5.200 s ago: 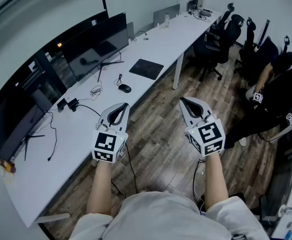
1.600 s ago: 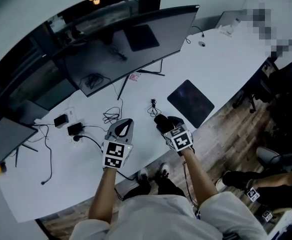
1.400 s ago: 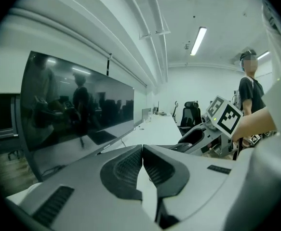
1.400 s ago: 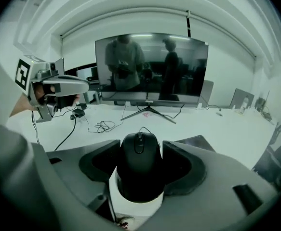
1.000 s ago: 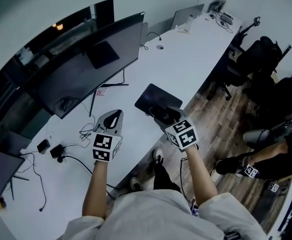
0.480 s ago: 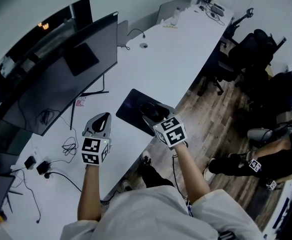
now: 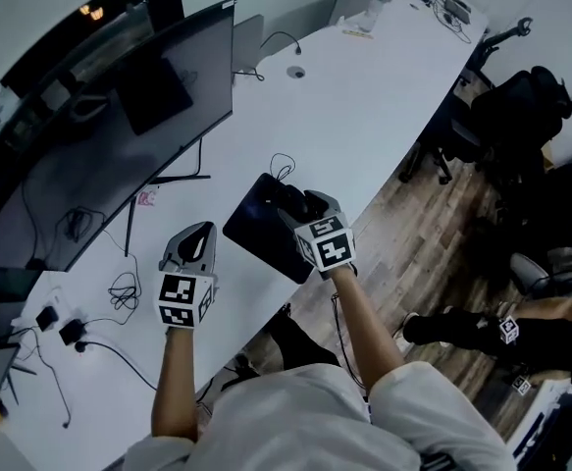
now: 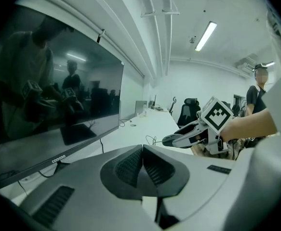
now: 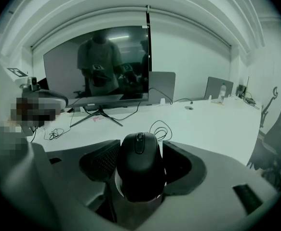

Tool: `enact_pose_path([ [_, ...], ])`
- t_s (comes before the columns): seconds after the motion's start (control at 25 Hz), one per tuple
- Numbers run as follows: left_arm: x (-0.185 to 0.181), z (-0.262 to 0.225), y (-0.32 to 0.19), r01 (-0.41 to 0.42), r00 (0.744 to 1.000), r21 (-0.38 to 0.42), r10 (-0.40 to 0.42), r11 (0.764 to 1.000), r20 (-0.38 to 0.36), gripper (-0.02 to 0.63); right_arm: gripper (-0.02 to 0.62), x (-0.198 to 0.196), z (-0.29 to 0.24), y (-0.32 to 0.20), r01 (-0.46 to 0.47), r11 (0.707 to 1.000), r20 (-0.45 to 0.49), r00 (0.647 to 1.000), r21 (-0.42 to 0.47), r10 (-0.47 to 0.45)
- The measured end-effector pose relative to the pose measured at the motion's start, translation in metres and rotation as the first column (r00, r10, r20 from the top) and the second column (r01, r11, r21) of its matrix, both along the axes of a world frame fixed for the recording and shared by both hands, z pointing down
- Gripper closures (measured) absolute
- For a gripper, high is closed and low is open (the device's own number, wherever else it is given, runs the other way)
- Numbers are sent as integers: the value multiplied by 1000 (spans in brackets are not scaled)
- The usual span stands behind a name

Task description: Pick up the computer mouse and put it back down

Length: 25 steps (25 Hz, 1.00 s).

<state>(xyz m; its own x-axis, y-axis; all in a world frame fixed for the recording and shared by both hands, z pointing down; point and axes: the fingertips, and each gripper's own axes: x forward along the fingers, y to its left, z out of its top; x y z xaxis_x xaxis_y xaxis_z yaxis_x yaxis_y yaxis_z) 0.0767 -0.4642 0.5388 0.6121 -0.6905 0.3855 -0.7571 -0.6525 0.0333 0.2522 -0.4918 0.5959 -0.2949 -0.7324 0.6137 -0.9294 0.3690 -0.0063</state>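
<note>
A black computer mouse point(image 9: 139, 165) sits between the jaws of my right gripper point(image 9: 140, 150), whose pads press on both its sides. In the head view this right gripper point(image 7: 300, 206) holds the mouse point(image 7: 287, 200) just over the dark mouse pad point(image 7: 256, 229) near the white desk's point(image 7: 364, 86) front edge. The mouse's coiled cable point(image 7: 282, 165) lies on the desk behind the pad. My left gripper point(image 7: 195, 241) hovers over the desk to the left of the pad. In the left gripper view its jaws meet with nothing between them point(image 8: 142, 165).
A wide curved monitor point(image 7: 99, 135) stands at the back left, with loose cables and adapters point(image 7: 70, 327) on the desk below it. Black office chairs point(image 7: 521, 96) stand on the wooden floor at the right. Another person point(image 7: 482, 327) sits at the lower right.
The mouse lay on the desk five seconds ago; now my right gripper holds it. Over the last second both grippers moved along the desk and sank, the right one reaching over the mouse pad.
</note>
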Motion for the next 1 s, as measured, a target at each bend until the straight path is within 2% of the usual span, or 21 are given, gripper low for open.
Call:
enact_pose_path([
  [0.24,3,32,-5,-1,1000,-60,3,998,25,586,310,5,56,22,6,993,2,1000,-117,-6],
  [0.56,2,51,4,-9,999,-97,13,995,44,586,308,8,106,48,9,976,-60,998,-217,-23],
  [0.68,-1,54,8,-5,998,-85,10,996,58,586,304,9,121,54,6,968,-76,997,-252,-26],
  [0.84,-12,54,16,5,997,-68,0,998,79,586,304,9,130,62,-23,967,-72,997,-255,5],
  [1.0,-27,42,28,7,996,-39,-4,999,87,586,304,12,110,70,-64,975,-77,996,-213,48],
])
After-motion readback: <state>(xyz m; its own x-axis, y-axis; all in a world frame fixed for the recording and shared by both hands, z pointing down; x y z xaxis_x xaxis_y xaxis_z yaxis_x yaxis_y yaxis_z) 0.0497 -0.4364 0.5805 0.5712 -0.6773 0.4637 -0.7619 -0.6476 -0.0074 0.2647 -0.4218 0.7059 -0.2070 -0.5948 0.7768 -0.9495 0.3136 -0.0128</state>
